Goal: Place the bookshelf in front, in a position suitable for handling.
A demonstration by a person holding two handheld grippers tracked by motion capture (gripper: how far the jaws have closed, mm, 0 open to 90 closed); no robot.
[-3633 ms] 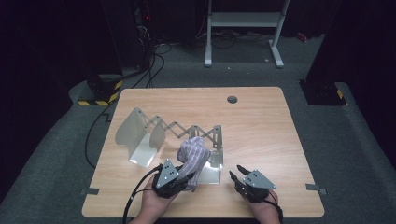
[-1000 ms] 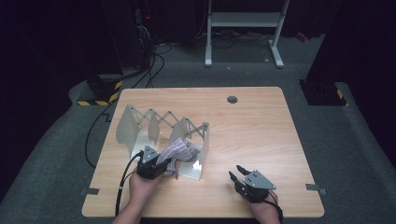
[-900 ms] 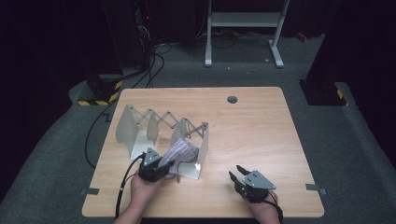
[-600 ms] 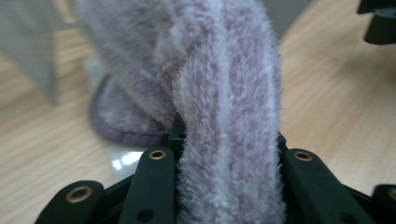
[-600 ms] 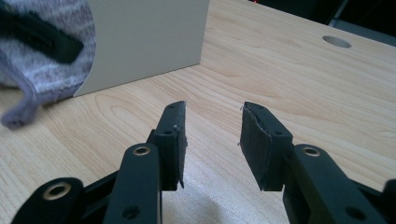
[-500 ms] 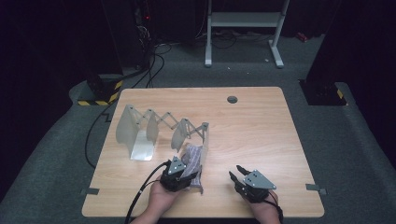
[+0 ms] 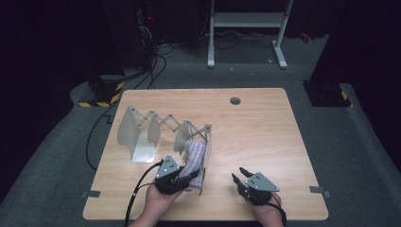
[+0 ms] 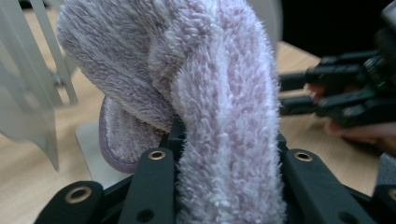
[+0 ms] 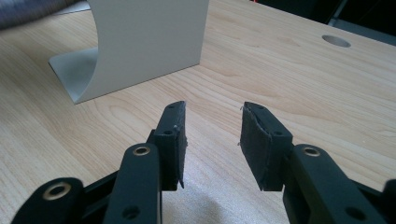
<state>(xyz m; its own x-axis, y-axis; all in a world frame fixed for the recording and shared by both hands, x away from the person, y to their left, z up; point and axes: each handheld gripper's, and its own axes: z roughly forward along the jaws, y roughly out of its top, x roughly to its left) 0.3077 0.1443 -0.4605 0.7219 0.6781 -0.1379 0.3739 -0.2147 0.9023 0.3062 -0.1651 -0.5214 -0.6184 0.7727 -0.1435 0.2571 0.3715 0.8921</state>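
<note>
A lilac fluffy cloth (image 7: 195, 157) lies folded against the right end of a white accordion rack (image 7: 142, 135) on the wooden table (image 7: 265, 127). My left gripper (image 7: 190, 176) is shut on the cloth's near end. In the left gripper view the cloth (image 8: 219, 102) bulges up between the black jaws and hides the pads. My right gripper (image 7: 242, 176) rests near the front edge, to the right of the cloth. In its own view the right gripper (image 9: 212, 135) stands open, with bare table between the pads.
The rack's end panel (image 9: 149, 42) stands just ahead of my right gripper, and its other panels (image 8: 28, 93) sit left of the cloth. A round cable hole (image 7: 235, 100) is at the table's far edge. Cables (image 7: 156, 61) and a stand (image 7: 246, 23) sit on the floor beyond.
My left gripper, holding the cloth, has moved right along the front of the rack and lifted a little. The cloth now hangs at the rack's right end. The right gripper has stayed still.
</note>
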